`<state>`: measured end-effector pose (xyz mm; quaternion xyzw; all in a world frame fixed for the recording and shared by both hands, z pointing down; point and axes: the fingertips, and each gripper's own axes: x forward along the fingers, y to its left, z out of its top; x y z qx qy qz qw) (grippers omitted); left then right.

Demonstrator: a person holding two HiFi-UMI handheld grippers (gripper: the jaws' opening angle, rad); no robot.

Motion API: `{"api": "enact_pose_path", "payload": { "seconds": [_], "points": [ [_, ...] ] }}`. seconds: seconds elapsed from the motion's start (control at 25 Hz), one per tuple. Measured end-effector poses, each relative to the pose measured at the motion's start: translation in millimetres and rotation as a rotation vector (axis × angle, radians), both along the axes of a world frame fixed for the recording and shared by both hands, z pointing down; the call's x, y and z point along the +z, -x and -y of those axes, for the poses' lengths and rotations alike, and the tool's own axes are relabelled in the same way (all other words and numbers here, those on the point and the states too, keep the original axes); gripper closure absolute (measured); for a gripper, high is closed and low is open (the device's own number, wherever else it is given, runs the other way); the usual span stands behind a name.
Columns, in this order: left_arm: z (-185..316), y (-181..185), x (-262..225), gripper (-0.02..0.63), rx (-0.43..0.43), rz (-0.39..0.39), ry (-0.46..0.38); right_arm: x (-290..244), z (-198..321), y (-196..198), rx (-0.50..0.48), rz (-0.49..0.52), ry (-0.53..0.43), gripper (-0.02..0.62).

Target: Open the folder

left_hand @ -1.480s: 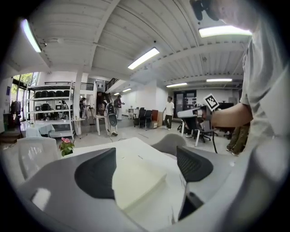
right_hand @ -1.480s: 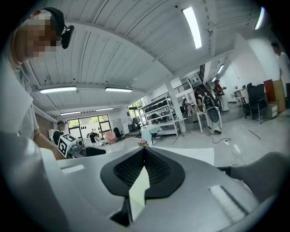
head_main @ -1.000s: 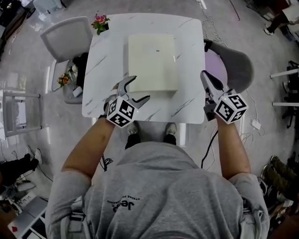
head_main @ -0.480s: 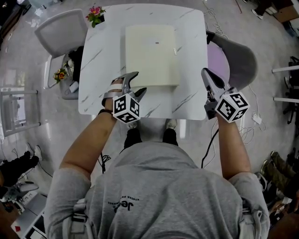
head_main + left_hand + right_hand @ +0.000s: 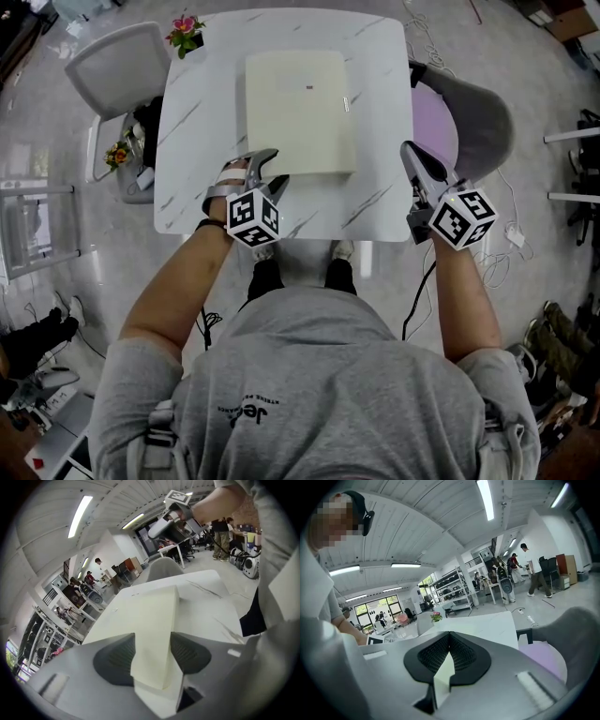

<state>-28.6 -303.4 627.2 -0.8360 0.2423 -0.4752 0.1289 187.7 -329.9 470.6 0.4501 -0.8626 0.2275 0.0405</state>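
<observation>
A cream folder (image 5: 300, 108) lies flat and closed in the middle of the white marble table (image 5: 192, 178). My left gripper (image 5: 278, 167) is at the folder's near left corner. In the left gripper view that corner of the folder (image 5: 154, 620) reaches in between the two dark pads (image 5: 117, 660), and the jaws of the left gripper (image 5: 152, 635) are closing round it without a clear press. My right gripper (image 5: 407, 148) hangs by the table's right edge, apart from the folder. The right gripper (image 5: 449, 635) is shut, its pads meeting with nothing held.
A small pot of pink flowers (image 5: 185, 31) stands at the table's far left corner. A grey chair (image 5: 112, 70) is at the left, and a grey chair with a purple seat (image 5: 464, 117) at the right. My legs are under the near edge.
My left gripper has sunk and rolled onto the folder's near left corner, and its jaws have narrowed. The right gripper has dipped slightly and stays shut.
</observation>
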Motion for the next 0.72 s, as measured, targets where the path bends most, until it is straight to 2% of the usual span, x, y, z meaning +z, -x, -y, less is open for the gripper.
{"api": "enact_pose_path", "payload": {
  "seconds": [0.2,0.4,0.72],
  "points": [
    [-11,-4,7,0.428,0.056,0.021,0.026,0,-3,0,0.001,0.003,0.005,0.592],
    [-13,-7,7,0.466,0.068,0.013,0.057,1,-4,1,0.000,0.005,0.011,0.592],
    [-12,-11,-8,0.502,0.065,-0.094,0.089,25,-4,13,-0.035,-0.028,0.062,0.592]
  ]
}}
